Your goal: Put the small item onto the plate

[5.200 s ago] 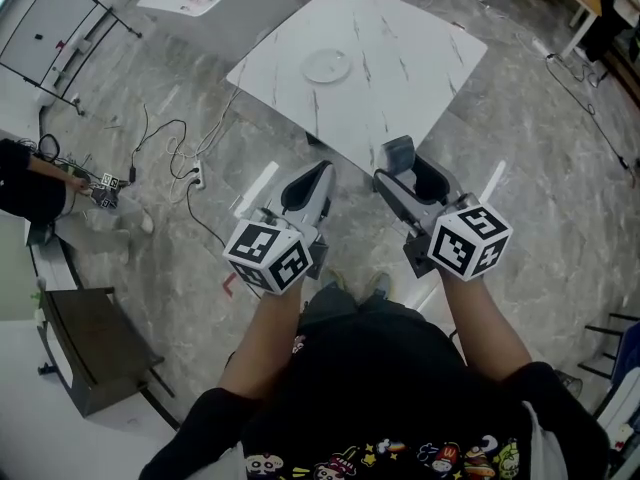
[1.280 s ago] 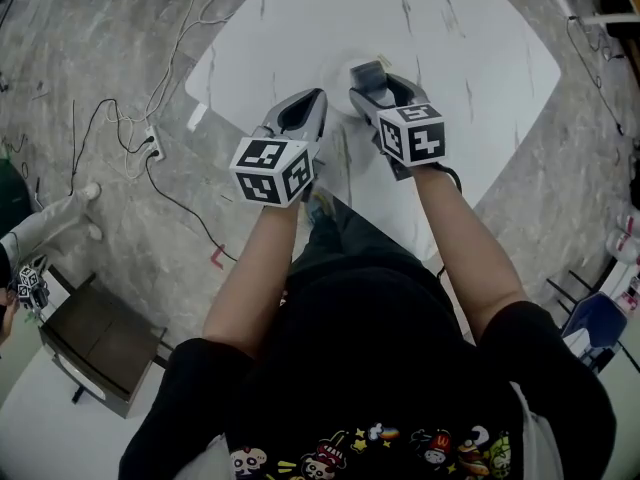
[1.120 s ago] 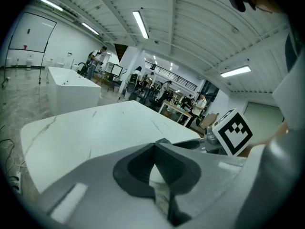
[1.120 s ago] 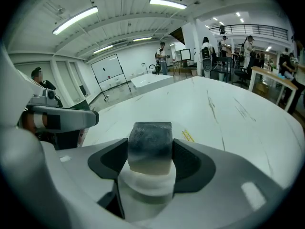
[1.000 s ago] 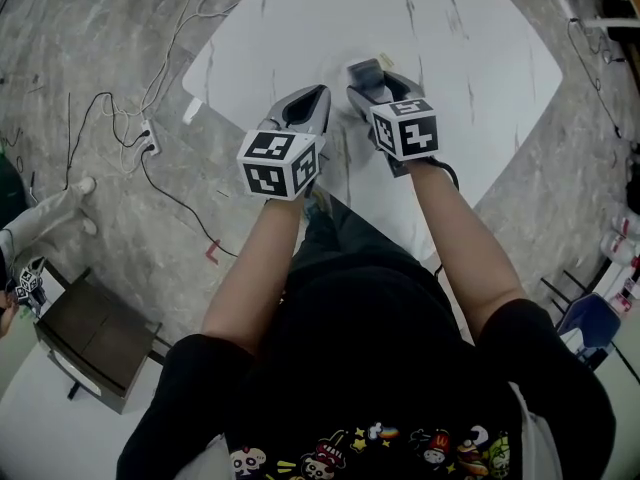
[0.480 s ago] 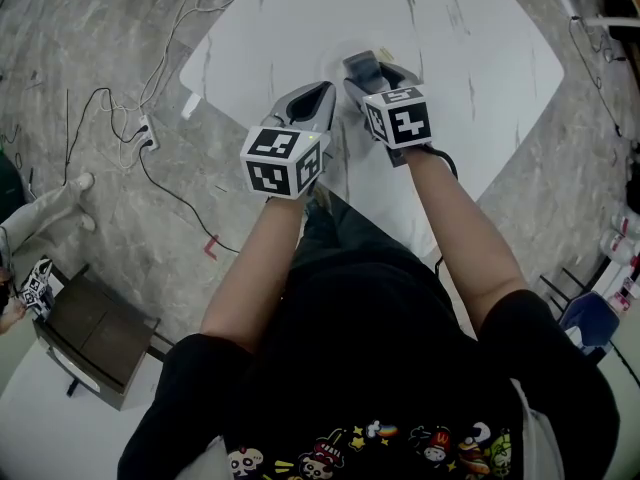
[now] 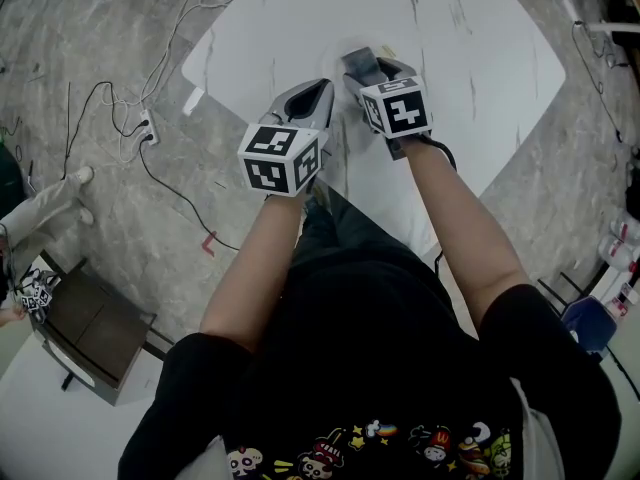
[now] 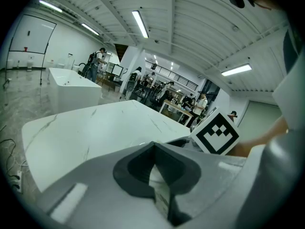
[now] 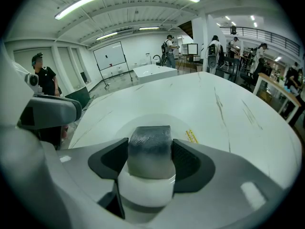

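My right gripper hangs over the white marble table, shut on the small item, a block with a grey top and a white lower part. The white plate lies on the table just beyond and below the item; a yellow sticker is on it. In the head view the plate is mostly hidden by the grippers. My left gripper is beside the right one at the table's near edge, its jaws shut with nothing between them.
Cables and a power strip lie on the floor left of the table. A dark stool stands at the lower left. A white counter and several people are in the background of the hall.
The person has walked up to the table. In the last second both grippers edged forward, the right one carrying the item over the plate.
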Tool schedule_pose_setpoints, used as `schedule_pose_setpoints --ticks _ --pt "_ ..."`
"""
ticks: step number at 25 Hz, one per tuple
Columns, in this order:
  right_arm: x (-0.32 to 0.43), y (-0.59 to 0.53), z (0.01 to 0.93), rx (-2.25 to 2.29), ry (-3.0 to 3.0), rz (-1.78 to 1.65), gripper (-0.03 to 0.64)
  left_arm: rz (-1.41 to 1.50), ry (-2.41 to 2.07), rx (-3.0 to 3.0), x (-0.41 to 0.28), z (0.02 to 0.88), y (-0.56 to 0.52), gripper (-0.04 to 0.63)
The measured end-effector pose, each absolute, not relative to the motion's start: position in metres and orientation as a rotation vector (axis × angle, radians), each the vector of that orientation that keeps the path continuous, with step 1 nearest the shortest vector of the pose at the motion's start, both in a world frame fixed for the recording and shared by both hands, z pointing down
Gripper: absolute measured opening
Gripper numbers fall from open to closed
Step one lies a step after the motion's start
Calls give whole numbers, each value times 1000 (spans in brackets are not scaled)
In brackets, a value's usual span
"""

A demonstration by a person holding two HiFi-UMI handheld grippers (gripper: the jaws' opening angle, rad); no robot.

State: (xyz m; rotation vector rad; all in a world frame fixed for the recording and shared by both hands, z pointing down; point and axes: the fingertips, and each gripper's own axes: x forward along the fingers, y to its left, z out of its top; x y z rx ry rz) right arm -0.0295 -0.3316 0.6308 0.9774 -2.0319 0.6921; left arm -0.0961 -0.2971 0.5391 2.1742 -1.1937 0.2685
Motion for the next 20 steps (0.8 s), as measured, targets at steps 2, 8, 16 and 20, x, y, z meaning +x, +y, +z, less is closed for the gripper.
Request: schedule_pose_setpoints --ticks 2,8,16,20 --pt "-30 -331 631 973 -2031 690 314 265 -1199 2172 -97 538 -296 0" --pt "-31 -330 632 964 -2033 681 314 268 -1217 2169 -100 538 -292 0" --pt "-32 -330 631 951 -2046 664 318 277 -1235 2171 -103 533 -290 0" --pt "-29 -330 621 984 -2071 661 333 287 -1236 2187 -105 527 -291 0"
